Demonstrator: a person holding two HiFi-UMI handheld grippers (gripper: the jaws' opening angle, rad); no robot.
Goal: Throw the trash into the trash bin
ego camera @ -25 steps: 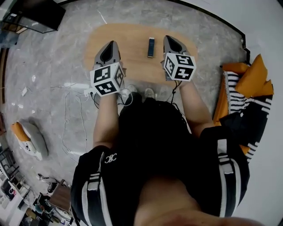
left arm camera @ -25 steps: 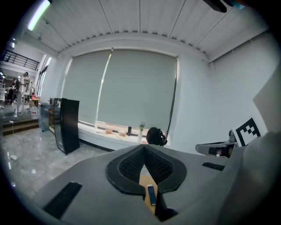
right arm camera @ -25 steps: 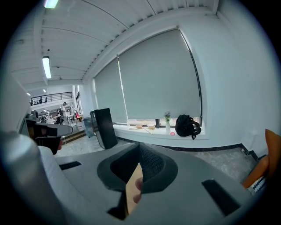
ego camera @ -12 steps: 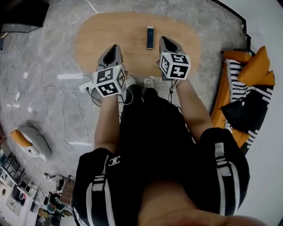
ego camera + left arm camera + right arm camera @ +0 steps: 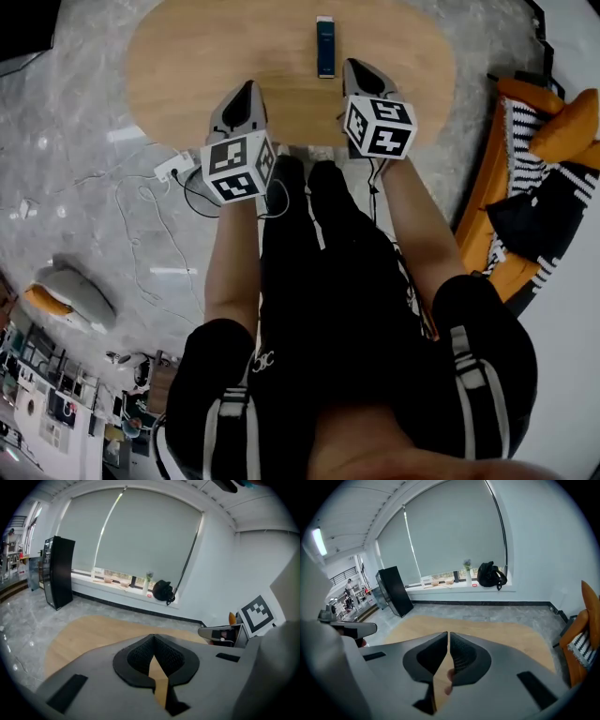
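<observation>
A slim dark blue item (image 5: 325, 47) lies on the far part of the oval wooden table (image 5: 187, 56). My left gripper (image 5: 247, 90) hovers over the table's near edge, left of the item and short of it; its jaws are shut with nothing between them (image 5: 153, 638). The right gripper (image 5: 353, 67) is just right of the item's near end, also shut and empty (image 5: 447, 634). Neither gripper view shows the blue item. No trash bin is in view.
An orange chair with a black-and-white striped cloth (image 5: 525, 178) stands right of the table. A white power strip with cables (image 5: 173, 169) and a grey-orange object (image 5: 70, 295) lie on the floor at left. A black cabinet (image 5: 58, 571) and a black bag (image 5: 162, 591) are by the window.
Both grippers have sunk toward the table together, still side by side and shut. The table and the blue item look bigger and sit higher in the head view.
</observation>
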